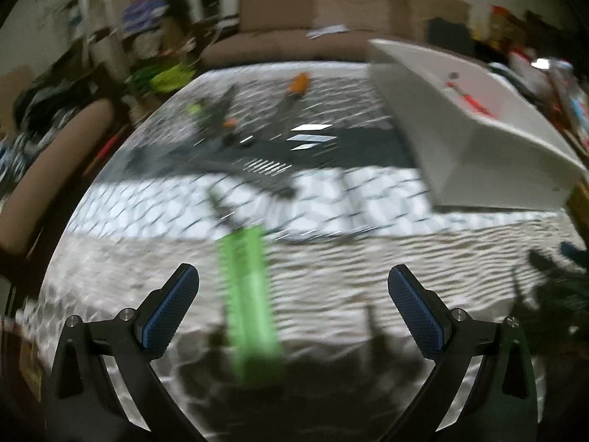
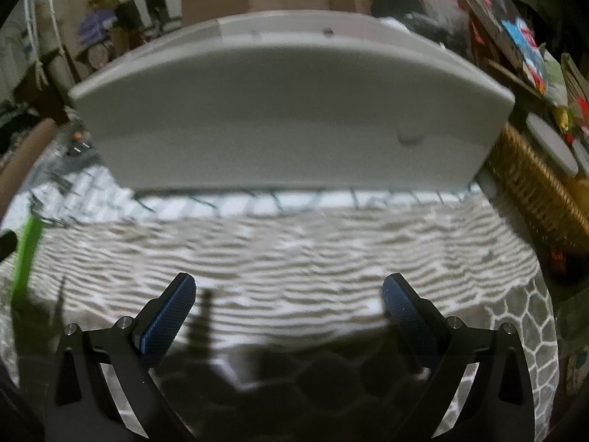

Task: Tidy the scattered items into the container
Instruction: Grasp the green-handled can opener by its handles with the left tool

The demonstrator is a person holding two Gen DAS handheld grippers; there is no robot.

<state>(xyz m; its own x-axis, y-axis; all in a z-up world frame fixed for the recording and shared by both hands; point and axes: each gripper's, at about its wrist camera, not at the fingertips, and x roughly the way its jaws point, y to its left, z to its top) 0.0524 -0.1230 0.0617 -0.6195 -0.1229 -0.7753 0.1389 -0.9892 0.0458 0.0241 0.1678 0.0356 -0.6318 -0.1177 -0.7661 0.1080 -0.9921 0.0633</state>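
White container (image 2: pixel 294 118) on patterned cloth (image 2: pixel 294 243) | left tool (image 1: pixel 293 287) spread, empty | right tool (image 2: pixel 289 294) spread, empty

My right gripper (image 2: pixel 289 316) hung over the patterned tablecloth (image 2: pixel 313 243) with its jaws spread wide and nothing between them. Ahead stood the white container (image 2: pixel 287 121), its near wall facing me. A green tool (image 2: pixel 25 258) lay at the far left edge, and a wicker basket (image 2: pixel 537 184) sat to the right.
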